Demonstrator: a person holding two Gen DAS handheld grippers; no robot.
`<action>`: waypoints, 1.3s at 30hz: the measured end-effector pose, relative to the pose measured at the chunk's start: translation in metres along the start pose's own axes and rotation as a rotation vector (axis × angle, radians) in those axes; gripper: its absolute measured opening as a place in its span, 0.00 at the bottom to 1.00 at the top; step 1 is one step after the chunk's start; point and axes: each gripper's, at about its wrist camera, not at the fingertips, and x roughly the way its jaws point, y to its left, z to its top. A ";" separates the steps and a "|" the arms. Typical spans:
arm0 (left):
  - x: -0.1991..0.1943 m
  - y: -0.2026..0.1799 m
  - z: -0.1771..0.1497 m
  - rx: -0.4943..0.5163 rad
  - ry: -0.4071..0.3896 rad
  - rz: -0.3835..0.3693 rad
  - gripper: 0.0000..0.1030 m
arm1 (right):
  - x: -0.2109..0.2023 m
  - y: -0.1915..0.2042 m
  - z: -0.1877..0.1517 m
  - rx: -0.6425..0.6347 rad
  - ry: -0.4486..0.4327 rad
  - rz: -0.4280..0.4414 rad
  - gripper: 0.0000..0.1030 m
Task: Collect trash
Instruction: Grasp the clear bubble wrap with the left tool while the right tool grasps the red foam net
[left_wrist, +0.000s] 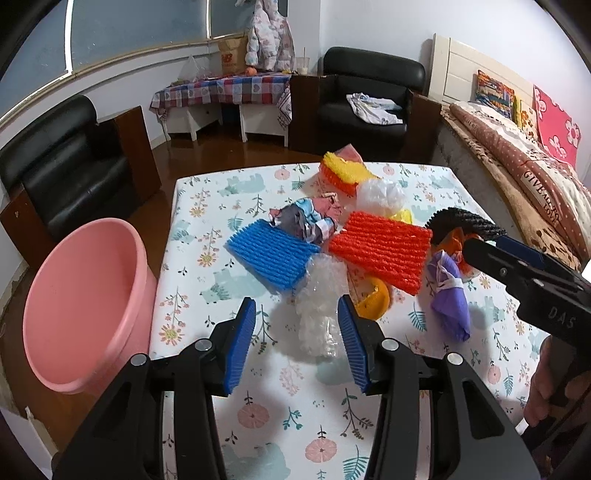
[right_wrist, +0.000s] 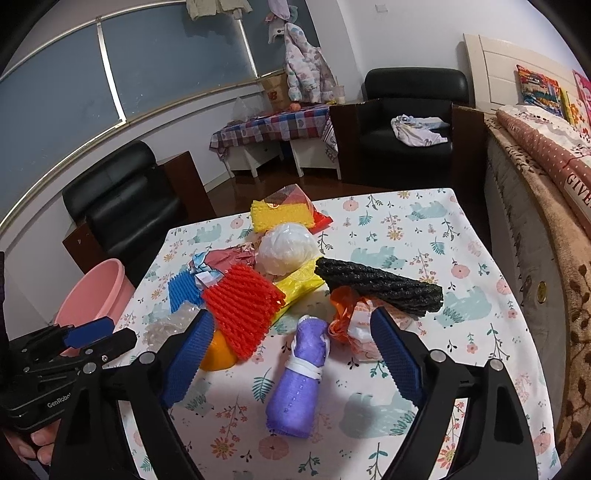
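Trash lies heaped on the flowered tablecloth (left_wrist: 258, 417). My left gripper (left_wrist: 296, 301) is open, with clear bubble wrap (left_wrist: 319, 306) lying between its blue pads, untouched by the left one. A blue foam net (left_wrist: 269, 254), a red foam net (left_wrist: 384, 247) and an orange peel (left_wrist: 375, 301) lie just beyond. My right gripper (right_wrist: 291, 315) stands open over a purple cloth bundle (right_wrist: 299, 380), with an orange-and-white plastic bag (right_wrist: 354, 321) at its right finger. A black foam net (right_wrist: 380, 284) lies behind. The pink basin (left_wrist: 85, 314) stands beside the table's left edge.
Farther back lie crumpled paper (left_wrist: 306, 218), a white plastic ball (right_wrist: 286, 247) and a yellow foam net (right_wrist: 280, 214). Black armchairs (left_wrist: 66, 177) stand left and behind, a bed (left_wrist: 524, 166) runs along the right. A person's hand (left_wrist: 546, 387) holds the right gripper.
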 end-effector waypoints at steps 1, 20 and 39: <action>0.001 0.000 0.000 -0.002 0.006 -0.002 0.45 | 0.000 -0.001 0.000 0.001 0.002 0.004 0.82; 0.024 -0.014 -0.005 0.006 0.105 -0.003 0.45 | 0.008 -0.012 -0.014 0.002 -0.003 0.072 0.77; 0.029 -0.020 -0.007 -0.046 0.132 0.049 0.45 | -0.001 -0.006 -0.022 -0.037 -0.034 0.120 0.75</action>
